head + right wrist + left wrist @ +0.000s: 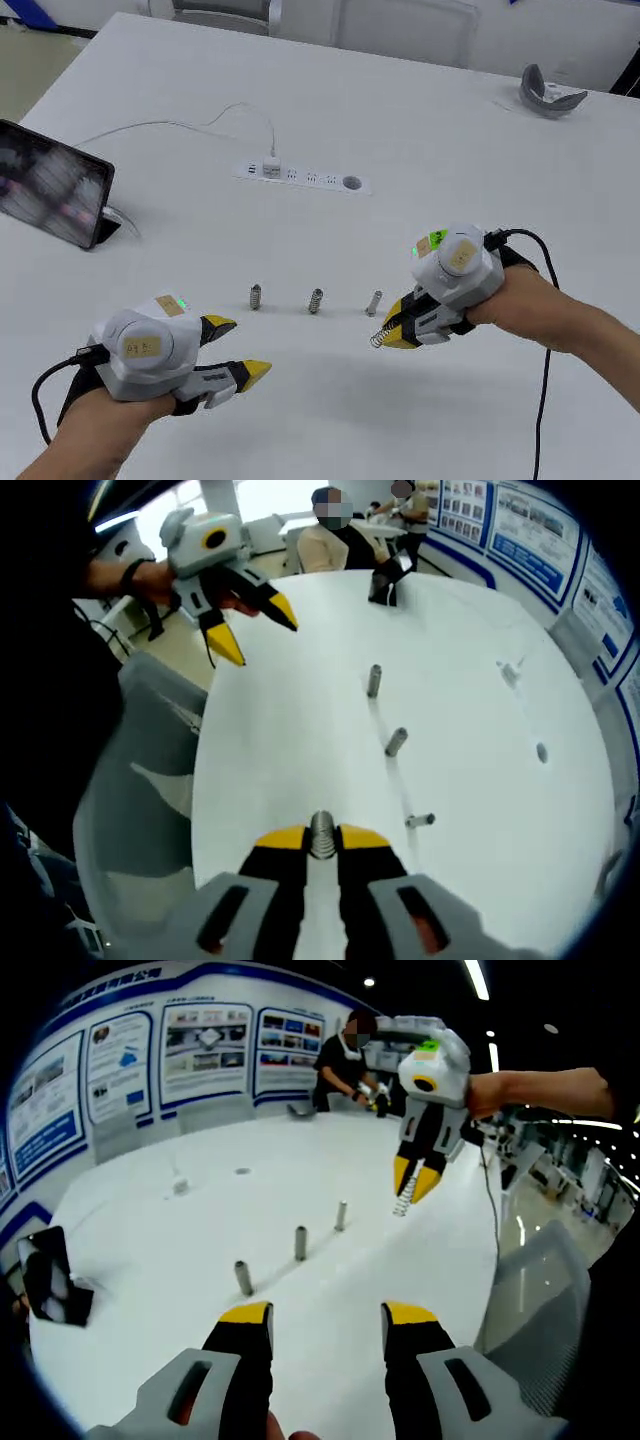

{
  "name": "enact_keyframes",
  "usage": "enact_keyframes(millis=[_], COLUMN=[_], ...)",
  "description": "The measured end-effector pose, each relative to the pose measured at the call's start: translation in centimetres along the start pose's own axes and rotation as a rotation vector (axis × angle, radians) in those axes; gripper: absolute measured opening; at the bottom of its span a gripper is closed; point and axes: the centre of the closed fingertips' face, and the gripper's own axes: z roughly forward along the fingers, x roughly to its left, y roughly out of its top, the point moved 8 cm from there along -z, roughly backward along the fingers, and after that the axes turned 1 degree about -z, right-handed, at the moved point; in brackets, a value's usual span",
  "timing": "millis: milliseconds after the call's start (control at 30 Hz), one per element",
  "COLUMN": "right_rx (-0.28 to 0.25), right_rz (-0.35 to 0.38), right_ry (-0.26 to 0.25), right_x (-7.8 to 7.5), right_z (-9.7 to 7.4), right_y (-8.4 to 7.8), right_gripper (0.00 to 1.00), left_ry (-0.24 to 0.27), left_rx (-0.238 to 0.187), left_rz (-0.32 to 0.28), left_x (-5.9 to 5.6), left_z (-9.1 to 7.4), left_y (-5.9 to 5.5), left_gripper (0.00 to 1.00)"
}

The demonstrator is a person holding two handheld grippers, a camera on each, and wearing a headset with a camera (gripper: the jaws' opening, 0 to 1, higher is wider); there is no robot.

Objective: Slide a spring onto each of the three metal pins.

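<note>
Steel spring [321, 832] pinched in right gripper [392, 330] (coils half hidden), left gripper [328, 1315] wide.

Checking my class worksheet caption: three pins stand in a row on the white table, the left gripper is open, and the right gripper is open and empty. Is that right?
Not quite: the right gripper is shut on a spring, as the right gripper view shows. The three pins in a row on the table and the open left gripper are as stated.
</note>
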Motion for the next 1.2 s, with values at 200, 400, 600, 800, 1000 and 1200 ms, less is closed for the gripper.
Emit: enact_keyframes(millis=[200,400,600,800,1000,1200], right_rx=[0.017,0.028,0.028,0.043,0.056,0.062], right_rz=[0.003,0.009,0.021,0.013,0.013,0.014], right_ry=[-0.022,-0.049,-0.071,-0.074,-0.077,-0.075], right_x=[-1.5,-3.1,-4.7,-6.1,-7.3,-8.1], right_z=[-0.1,-0.1,-0.3,0.0,0.4,0.8], right_y=[-0.6,-1.0,-1.0,-1.2,-1.4,-1.4], right_gripper=[0.12,0.12,0.12,0.12,0.12,0.12], left_ry=[0.037,0.063,0.086,0.085,0.093,0.099], left_rx=[-0.001,-0.004,-0.003,0.005,0.011,0.01], left_rz=[-0.028,-0.051,-0.073,-0.09,-0.109,-0.13], left_x=[1.1,1.9,2.5,2.5,2.5,2.8], left_z=[-0.3,-0.5,-0.6,-0.5,-0.7,-1.1], left_y=[-0.2,-0.2,-0.3,-0.7,-1.0,-1.3], left_gripper=[0.51,0.54,0.58,0.6,0.63,0.66])
